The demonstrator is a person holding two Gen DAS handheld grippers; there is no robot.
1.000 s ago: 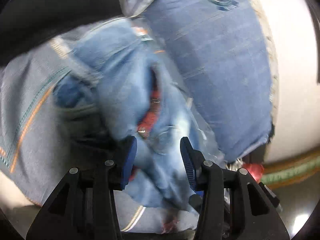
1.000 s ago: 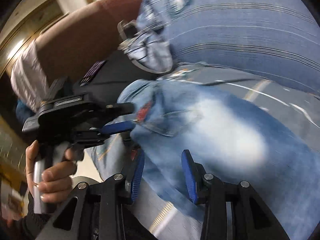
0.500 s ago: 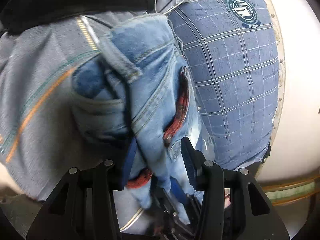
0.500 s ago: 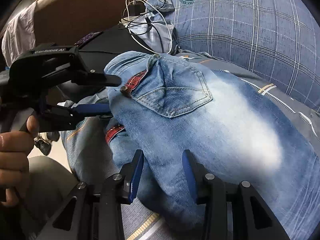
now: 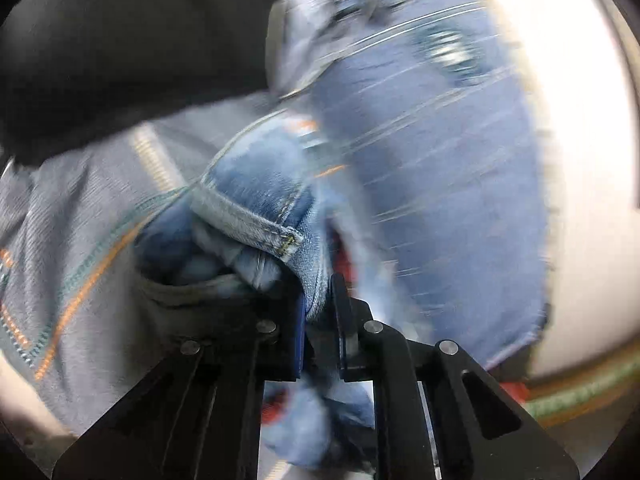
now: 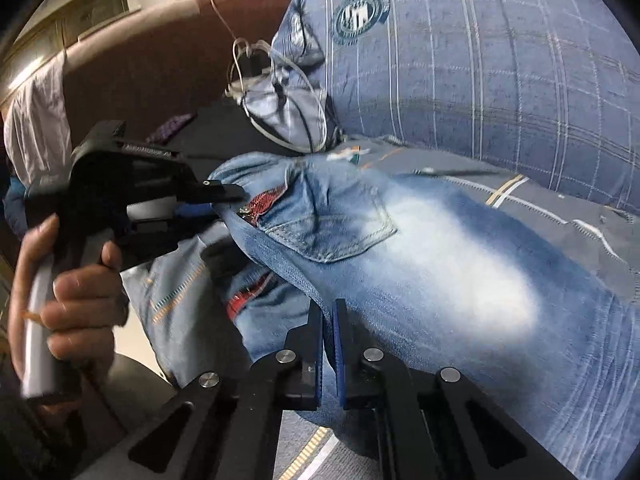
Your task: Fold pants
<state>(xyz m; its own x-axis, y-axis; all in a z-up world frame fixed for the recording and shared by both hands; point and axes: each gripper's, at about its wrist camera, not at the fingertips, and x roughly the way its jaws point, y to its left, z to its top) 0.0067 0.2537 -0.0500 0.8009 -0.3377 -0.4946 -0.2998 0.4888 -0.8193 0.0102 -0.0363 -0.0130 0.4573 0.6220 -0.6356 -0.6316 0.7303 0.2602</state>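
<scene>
The jeans (image 6: 420,264) are lying on the grey bedsheet (image 6: 560,216) below the checked pillow (image 6: 480,60). The left gripper (image 5: 318,312) and right gripper (image 6: 327,336), jaws just closed, are each pinching the waistband edge.

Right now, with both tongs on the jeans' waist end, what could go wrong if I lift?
1. The right tongs have just closed on only a thin edge fold of the jeans; the denim could slip out under load.
2. The left tongs, also just closed, pinch bunched waistband, so layers may lift unevenly and the fold go crooked.
3. White cables lie close behind the waistband beside the plaid pillow; a swing that way might snag them.
</scene>
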